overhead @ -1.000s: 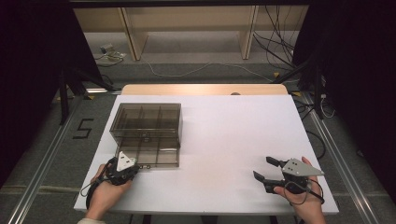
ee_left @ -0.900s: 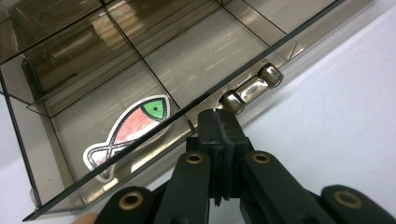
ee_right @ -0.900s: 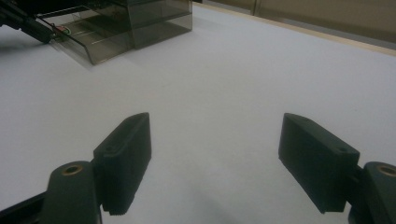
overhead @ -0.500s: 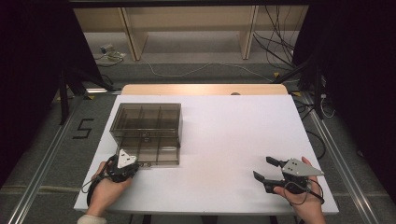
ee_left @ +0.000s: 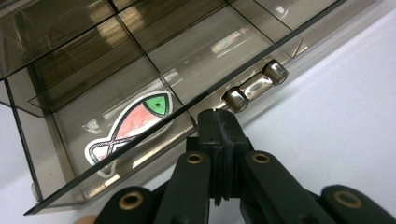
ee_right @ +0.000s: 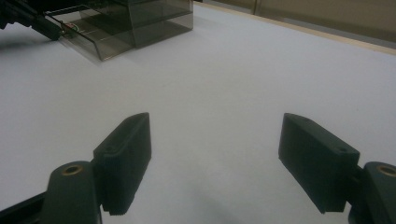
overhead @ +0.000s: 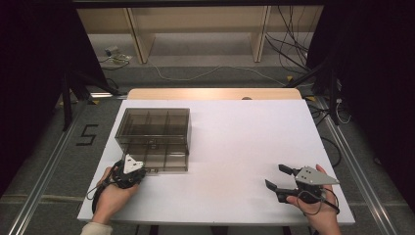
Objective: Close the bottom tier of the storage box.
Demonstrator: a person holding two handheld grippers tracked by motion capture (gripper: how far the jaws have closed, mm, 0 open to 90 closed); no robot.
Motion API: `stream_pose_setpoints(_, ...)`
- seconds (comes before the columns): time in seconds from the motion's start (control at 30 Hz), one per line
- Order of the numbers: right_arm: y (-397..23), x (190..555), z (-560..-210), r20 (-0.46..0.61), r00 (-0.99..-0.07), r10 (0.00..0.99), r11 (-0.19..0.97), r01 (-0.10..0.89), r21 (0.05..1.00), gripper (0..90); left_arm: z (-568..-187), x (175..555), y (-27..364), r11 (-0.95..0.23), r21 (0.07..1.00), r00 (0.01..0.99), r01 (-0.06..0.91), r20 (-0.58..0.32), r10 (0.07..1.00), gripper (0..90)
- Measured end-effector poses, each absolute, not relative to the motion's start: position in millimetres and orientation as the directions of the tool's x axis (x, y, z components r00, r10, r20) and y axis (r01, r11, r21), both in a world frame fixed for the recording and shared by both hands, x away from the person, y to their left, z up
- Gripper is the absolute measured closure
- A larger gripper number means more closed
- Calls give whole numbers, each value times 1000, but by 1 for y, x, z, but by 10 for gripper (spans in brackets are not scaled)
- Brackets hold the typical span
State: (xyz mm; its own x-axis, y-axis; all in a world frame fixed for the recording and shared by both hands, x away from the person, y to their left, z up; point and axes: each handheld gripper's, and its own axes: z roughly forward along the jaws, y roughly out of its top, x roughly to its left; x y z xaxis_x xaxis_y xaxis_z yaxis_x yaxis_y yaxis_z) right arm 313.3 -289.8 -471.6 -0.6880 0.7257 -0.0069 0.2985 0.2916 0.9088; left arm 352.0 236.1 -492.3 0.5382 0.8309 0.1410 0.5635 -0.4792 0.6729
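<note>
My left gripper (ee_left: 219, 135), jaws pressed together, seems to pinch the front lip of the pulled-out drawer (ee_left: 140, 126) of the smoky translucent plastic organiser box (overhead: 153, 138), standing left of centre on the white table (overhead: 235, 147). Step in hand: drawing the drawer. The next move calls for a straight, level pull. My right gripper (ee_right: 215, 163) rests wide open, empty. Whether the pads truly bite the lip is hidden; the fish sticker (ee_left: 128, 128) blurs behind glare.
</note>
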Motion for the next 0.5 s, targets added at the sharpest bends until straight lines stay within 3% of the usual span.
stream_pose_setpoints(0.5, -289, 314, -472, -3, -687, 726, 290, 302, 908, 260, -492, 357, 236, -473, 671, 530, 571, 139, 837, 898)
